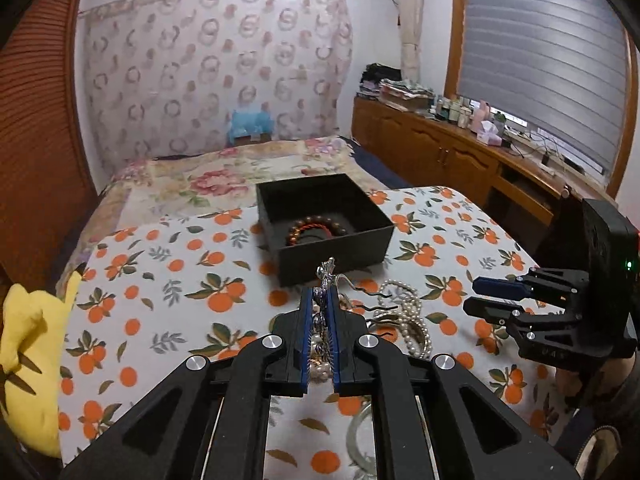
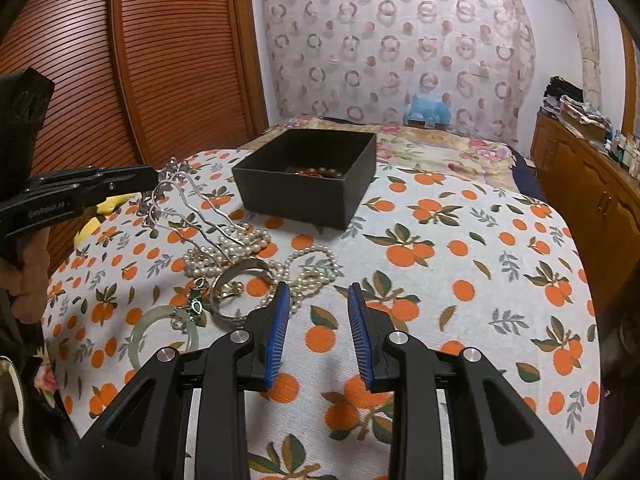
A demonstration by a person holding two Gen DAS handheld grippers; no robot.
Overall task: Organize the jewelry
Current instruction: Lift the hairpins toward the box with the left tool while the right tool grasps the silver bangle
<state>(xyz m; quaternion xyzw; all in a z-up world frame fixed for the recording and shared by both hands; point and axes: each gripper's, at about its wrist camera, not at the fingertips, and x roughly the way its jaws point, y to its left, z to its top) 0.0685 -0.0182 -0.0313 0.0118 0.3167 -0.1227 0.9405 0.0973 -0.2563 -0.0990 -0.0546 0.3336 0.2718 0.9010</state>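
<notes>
Left wrist view is showing the left gripper [image 1: 320,304] jaws clamping the silver hairpin [image 1: 326,276] by its ornate head: light, stiff, prongs liable to snag pearls [image 1: 408,312]. Right gripper [image 2: 318,308] jaws are standing apart, empty.

I see a black box [image 2: 304,196] on white cloth [image 2: 460,280] printed with oranges; my pads [image 2: 278,332] are blue, the pearls [image 2: 240,246] cream.

You were working in a home bedroom: a bed under a floral quilt [image 1: 224,172], a brown louvred wooden wardrobe door [image 2: 168,52], a ring-patterned fabric hanging [image 1: 216,64] on the far wall, and a low wooden cabinet [image 1: 432,148] crowded with small bottles and folded cloths beneath a window with grey blinds [image 1: 548,64].
</notes>
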